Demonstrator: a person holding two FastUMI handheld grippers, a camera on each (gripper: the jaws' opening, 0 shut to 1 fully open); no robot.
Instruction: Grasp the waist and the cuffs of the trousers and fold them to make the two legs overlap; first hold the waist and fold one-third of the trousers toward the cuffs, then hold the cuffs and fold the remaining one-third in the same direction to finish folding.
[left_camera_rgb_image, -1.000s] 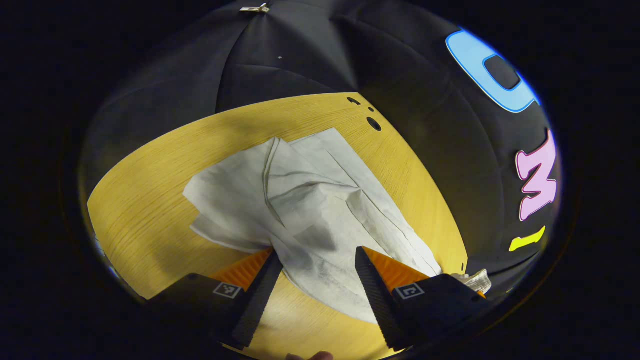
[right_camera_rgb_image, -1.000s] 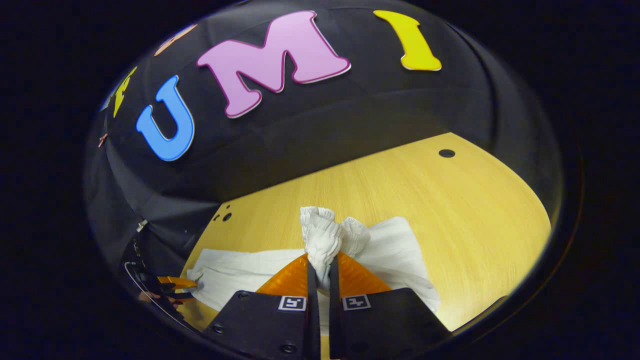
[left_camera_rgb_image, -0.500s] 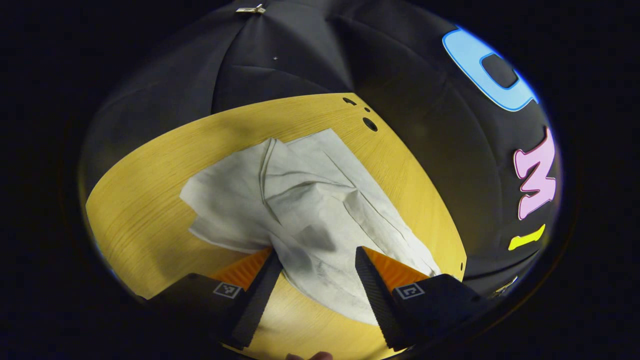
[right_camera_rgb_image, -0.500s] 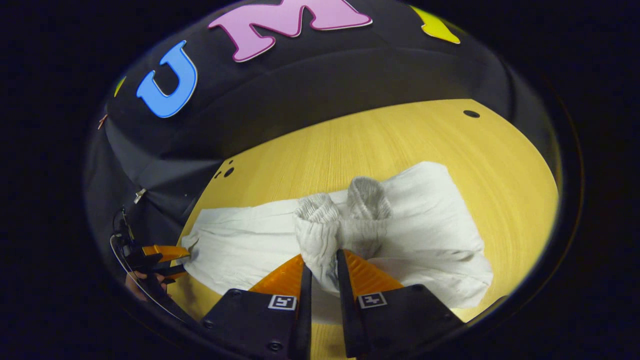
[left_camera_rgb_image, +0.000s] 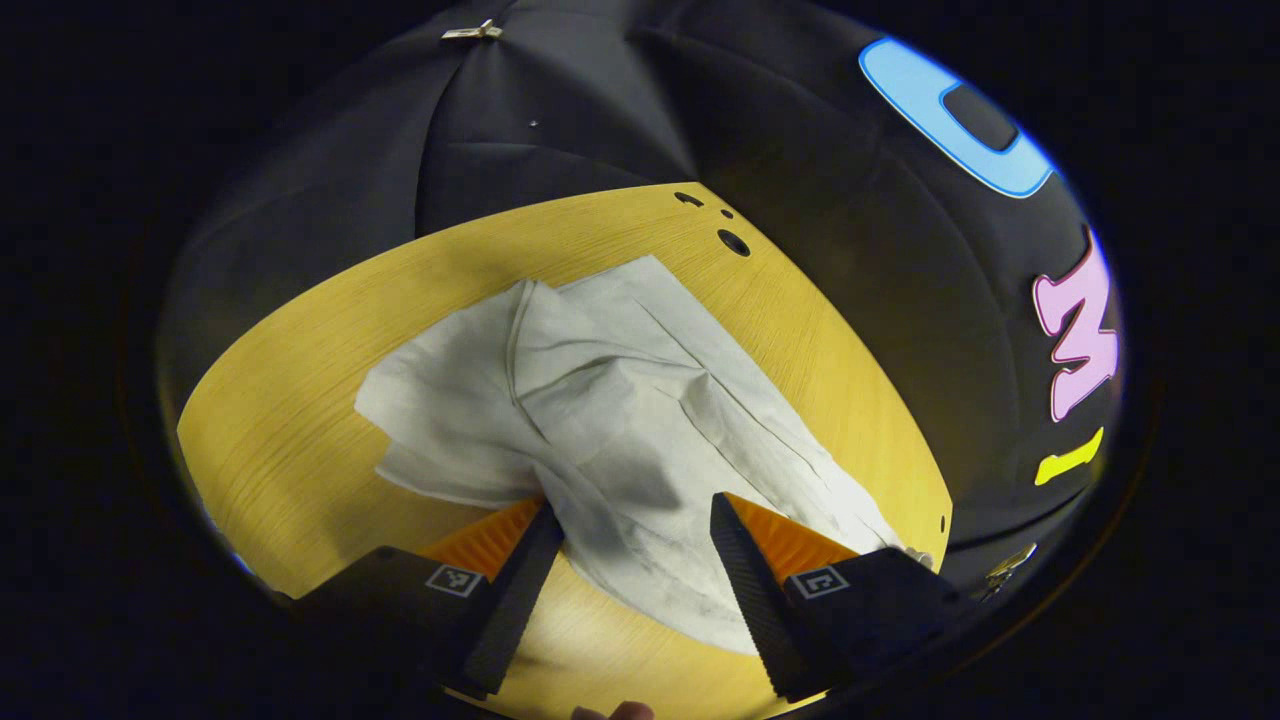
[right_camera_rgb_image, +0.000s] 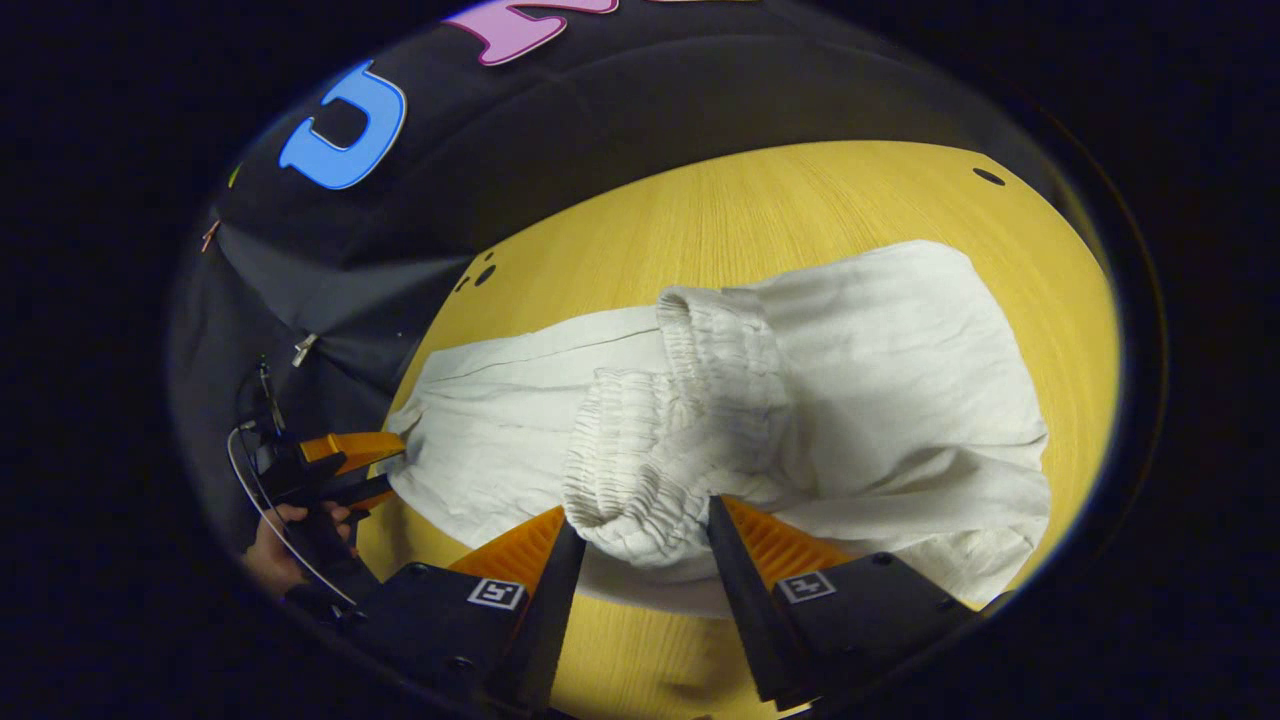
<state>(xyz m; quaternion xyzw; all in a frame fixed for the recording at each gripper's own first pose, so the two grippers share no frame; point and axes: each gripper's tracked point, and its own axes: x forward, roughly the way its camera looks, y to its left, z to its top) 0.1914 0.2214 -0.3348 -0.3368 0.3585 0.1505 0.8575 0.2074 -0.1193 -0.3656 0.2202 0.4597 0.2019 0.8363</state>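
We see the trousers (right_camera_rgb_image: 860, 370) lying pale and rumpled on the yellow counter (right_camera_rgb_image: 800, 200), w/ the elastic waist (right_camera_rgb_image: 680, 400) folded over onto the legs in the right gripper view; the gathered band curls in a loop just ahead of the right gripper (right_camera_rgb_image: 635, 535). Its fingers (right_camera_rgb_image: 545, 600) stand wide apart, the waistband bulging into the gap between them, but we see no pinch on the cloth. Whether the tips touch the fabric we can't tell, since the band hides them. The lower edge of the trousers is cut off behind that gripper's body.

In the left gripper view the cuff end (left_camera_rgb_image: 640, 400) of the trousers spreads across the counter (left_camera_rgb_image: 300, 400), creased, one layer lying over another. The left gripper (left_camera_rgb_image: 632, 510) has its fingers (left_camera_rgb_image: 755, 590) wide, cloth passing between them w/o being clamped; a shadow on the fabric there makes contact hard to judge, prob. just hovering over it.

The right gripper view also shows the left gripper (right_camera_rgb_image: 355, 465) far off at the counter's edge, beside the cuff end, held by a hand (right_camera_rgb_image: 270, 550) that's mostly in the dark. A fingertip (left_camera_rgb_image: 615, 712) peeks in at the bottom of the left gripper view, mostly cut off. Small holes (left_camera_rgb_image: 733, 242) mark the counter near its far corner.
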